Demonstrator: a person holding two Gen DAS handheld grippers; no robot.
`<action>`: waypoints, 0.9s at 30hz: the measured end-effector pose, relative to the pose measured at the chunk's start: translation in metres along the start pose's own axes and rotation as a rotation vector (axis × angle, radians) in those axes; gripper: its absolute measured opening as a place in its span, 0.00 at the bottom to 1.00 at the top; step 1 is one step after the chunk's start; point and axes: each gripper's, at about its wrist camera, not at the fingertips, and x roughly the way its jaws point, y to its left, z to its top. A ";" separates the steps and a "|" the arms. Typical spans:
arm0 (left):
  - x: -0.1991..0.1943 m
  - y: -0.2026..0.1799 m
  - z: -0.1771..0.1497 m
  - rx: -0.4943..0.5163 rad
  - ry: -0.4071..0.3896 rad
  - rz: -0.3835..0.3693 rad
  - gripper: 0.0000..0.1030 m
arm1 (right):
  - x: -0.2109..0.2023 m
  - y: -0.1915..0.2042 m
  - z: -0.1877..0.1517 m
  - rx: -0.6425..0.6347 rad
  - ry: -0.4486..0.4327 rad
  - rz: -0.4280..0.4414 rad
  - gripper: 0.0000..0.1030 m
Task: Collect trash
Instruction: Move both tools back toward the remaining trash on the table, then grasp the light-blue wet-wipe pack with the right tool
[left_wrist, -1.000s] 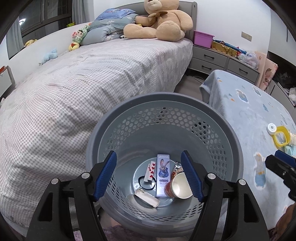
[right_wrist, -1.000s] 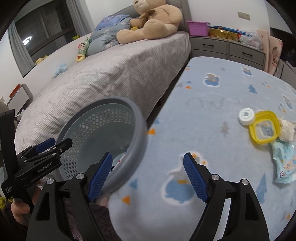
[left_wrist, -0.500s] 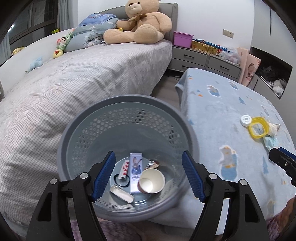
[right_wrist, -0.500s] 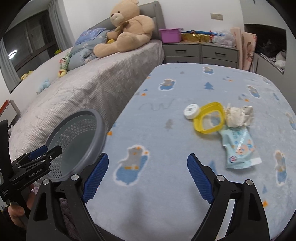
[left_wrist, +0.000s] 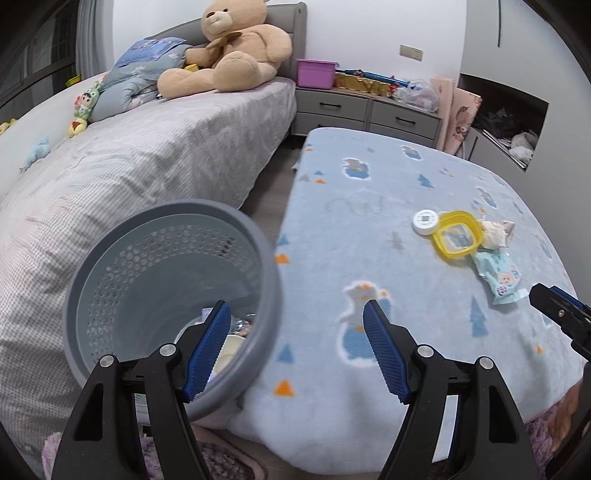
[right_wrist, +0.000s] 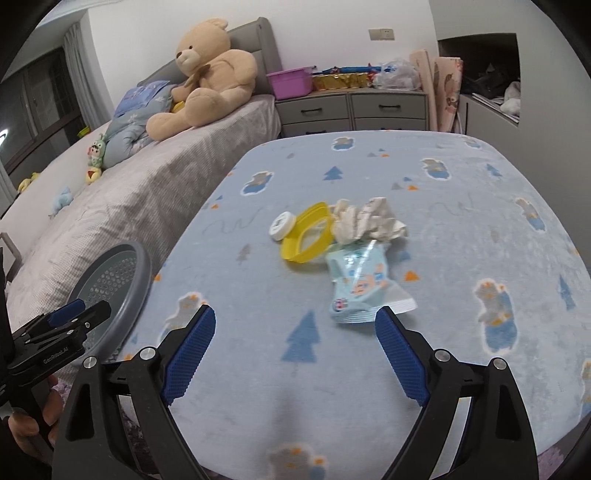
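Note:
A grey perforated trash basket stands between the bed and the blue table; it also shows in the right wrist view. Some trash lies at its bottom, mostly hidden. On the blue blanket lie a light blue snack wrapper, a crumpled tissue, a yellow lid ring and a white round cap; they also show in the left wrist view. My right gripper is open and empty, just short of the wrapper. My left gripper is open and empty over the basket's right rim.
A grey-checked bed with a big teddy bear and small plush toys lies to the left. Grey drawers with a purple box and clutter stand at the back. A narrow floor gap separates bed and table.
Both grippers have swung right, away from the basket towards the table. The right gripper has come much closer to the wrapper and tissue. Both stay open and empty.

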 end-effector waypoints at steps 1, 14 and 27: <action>0.000 -0.007 0.001 0.011 0.001 -0.006 0.69 | -0.001 -0.006 0.000 0.004 -0.002 -0.003 0.86; 0.011 -0.066 0.009 0.097 0.026 -0.013 0.74 | 0.008 -0.057 -0.002 0.053 -0.004 -0.015 0.93; 0.035 -0.084 0.020 0.078 0.059 -0.009 0.76 | 0.064 -0.066 0.021 0.027 0.106 -0.013 0.94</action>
